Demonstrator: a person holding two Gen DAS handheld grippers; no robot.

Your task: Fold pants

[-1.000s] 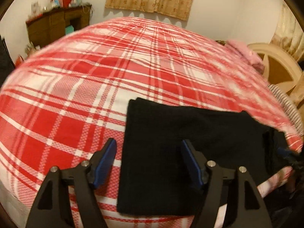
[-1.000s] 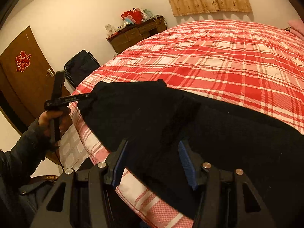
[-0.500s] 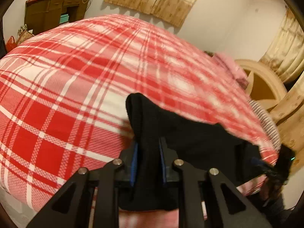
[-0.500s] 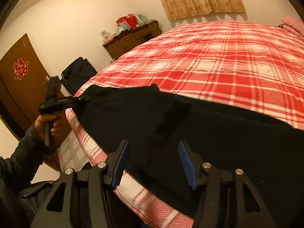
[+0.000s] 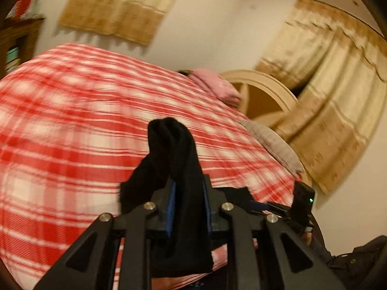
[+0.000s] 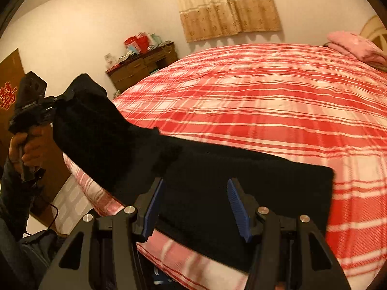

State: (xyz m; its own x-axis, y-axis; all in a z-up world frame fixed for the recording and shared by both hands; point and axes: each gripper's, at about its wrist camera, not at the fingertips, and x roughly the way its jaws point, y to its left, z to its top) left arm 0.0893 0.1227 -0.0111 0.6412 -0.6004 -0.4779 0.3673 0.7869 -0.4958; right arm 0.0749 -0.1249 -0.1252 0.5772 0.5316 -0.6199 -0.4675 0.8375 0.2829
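The black pants [image 6: 217,176] lie along the near edge of the red plaid bed [image 6: 266,96]. My left gripper [image 5: 187,207] is shut on one end of the pants [image 5: 179,159] and holds it lifted off the bed; that gripper also shows at the left in the right wrist view [image 6: 52,105], with the cloth hanging from it. My right gripper [image 6: 196,205] is open, its blue pads either side of the flat part of the pants near the bed edge.
A pink pillow [image 6: 353,46] and a cream headboard [image 5: 266,91] are at the bed's far end. A wooden dresser [image 6: 142,65] with clutter stands against the wall. Curtains [image 5: 333,111] hang to the right. A brown door [image 6: 7,89] is at the left.
My left gripper closed on the end of the pants and raised it off the bed. The right gripper stayed open over the pants.
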